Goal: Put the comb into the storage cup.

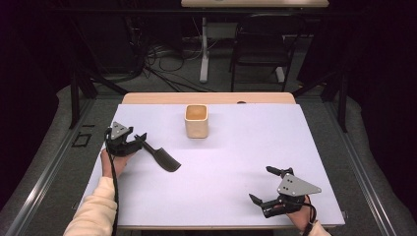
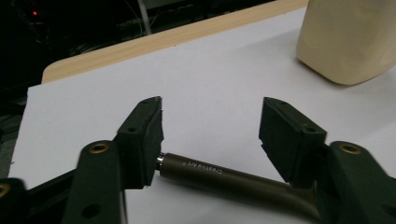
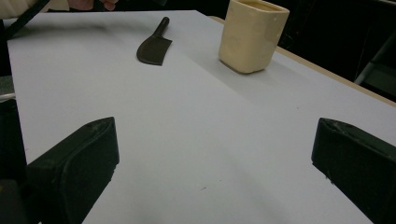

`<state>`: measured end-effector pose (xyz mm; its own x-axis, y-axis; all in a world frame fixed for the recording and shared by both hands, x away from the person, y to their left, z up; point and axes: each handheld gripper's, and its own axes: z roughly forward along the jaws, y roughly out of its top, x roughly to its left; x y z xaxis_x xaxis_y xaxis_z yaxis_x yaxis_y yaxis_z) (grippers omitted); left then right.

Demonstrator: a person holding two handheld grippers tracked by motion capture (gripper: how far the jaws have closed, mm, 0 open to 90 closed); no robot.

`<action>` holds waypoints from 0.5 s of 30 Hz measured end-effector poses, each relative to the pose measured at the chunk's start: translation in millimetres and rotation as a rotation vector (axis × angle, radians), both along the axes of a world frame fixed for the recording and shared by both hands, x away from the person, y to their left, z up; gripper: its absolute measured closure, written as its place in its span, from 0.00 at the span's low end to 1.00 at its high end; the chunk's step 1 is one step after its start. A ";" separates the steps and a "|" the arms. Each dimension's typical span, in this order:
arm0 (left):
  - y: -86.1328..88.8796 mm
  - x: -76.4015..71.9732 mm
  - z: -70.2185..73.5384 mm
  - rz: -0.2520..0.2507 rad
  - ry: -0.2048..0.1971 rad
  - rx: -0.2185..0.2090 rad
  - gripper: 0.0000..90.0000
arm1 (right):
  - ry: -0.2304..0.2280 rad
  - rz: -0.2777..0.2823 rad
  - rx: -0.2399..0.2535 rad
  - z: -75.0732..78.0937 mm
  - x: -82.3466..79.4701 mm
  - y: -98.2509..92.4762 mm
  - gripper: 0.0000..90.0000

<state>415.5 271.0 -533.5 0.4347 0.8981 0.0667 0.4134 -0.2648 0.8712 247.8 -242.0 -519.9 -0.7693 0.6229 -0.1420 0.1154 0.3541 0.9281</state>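
The spatula (image 1: 160,156) lies flat on the white table top (image 1: 236,167), to the left of the cream cup (image 1: 196,121) and a little nearer the person. Its dark blade points away from the left gripper (image 1: 139,138) toward the middle of the table, and its handle runs back between that gripper's jaws.

In the left gripper view the handle (image 2: 224,176) crosses low between the two jaws. The end of it sits against the inner face of one jaw, while the other jaw stands apart from it with a bare strip of table between. So the left gripper is spread around the handle, not yet clamped on it. The spatula looks to be resting on the table, not lifted.

The cup stands upright near the far edge of the table, apart from the spatula, and nothing is seen in it from above.

The right gripper (image 1: 261,187) rests well away, on the near right of the cup, held in the person's hand at the table's front edge. Its jaws are spread wide with nothing between them, and in its own view they frame bare table with the spatula (image 3: 154,46) and cup (image 3: 252,35) farther off.

As a judgement, the work is at its start: the reach to the handle is made, while the squeeze, the lift and the carry, likely to the cup, are left.
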 end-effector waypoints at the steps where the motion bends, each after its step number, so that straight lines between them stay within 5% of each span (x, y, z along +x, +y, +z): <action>1: 0.4 2.5 -0.4 0.010 0.018 0.001 0.48 | 0.000 0.000 0.000 -0.1 0.1 0.1 0.00; 2: 1.7 4.9 0.1 0.014 0.033 -0.005 0.59 | 0.001 0.000 -0.001 0.0 0.1 0.0 0.00; 6: 6.9 12.5 0.2 0.019 0.030 -0.024 0.69 | 0.001 0.001 -0.001 -0.2 0.2 0.1 0.00; 15: 4.1 24.9 -11.0 -0.012 0.051 0.067 0.99 | 0.003 0.001 -0.005 -0.3 0.6 0.5 0.00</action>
